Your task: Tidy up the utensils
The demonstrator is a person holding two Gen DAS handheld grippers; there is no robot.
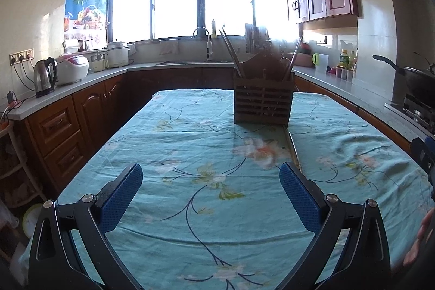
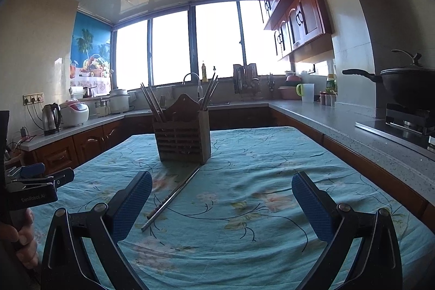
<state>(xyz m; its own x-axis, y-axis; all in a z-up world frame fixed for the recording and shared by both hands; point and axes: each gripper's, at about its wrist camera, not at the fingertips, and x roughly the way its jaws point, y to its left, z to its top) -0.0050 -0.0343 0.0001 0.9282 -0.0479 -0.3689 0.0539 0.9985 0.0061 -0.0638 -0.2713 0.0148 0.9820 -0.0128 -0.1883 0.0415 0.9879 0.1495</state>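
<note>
Tabletop [image 1: 190, 208] w/ a teal floral cloth fills most of both views; kitchen counters wrap round it on three sides, window at the back.

Wooden utensil holder [image 2: 182, 136] stands upright toward the far end of the tabletop, slatted front, peaked back panel. Chopsticks [image 2: 152, 102] lean out of its left compartment, more stick up from the right one; same holder in the left view [image 1: 263, 99], w/ sticks fanning out both sides.

Loose pair of chopsticks [image 2: 170, 199] lies flat on the cloth, running diagonally from just in front of the holder's right corner back toward me. One looks metallic, the other darker. In the left view they show as a thin line [image 1: 292, 146] from the holder base down to my right finger pad; can't tell if they touch the holder.

My left hand-held gripper [image 1: 211, 192] hangs over the near cloth, fingers spread wide, nothing between them. My right hand-held gripper [image 2: 221, 201] is likewise spread apart and empty; the near ends of the loose chopsticks sit just beside its left pad [image 2: 133, 205], not pinched.

Left gripper's body also shows at the left edge of the right view [image 2: 35, 186].
</note>
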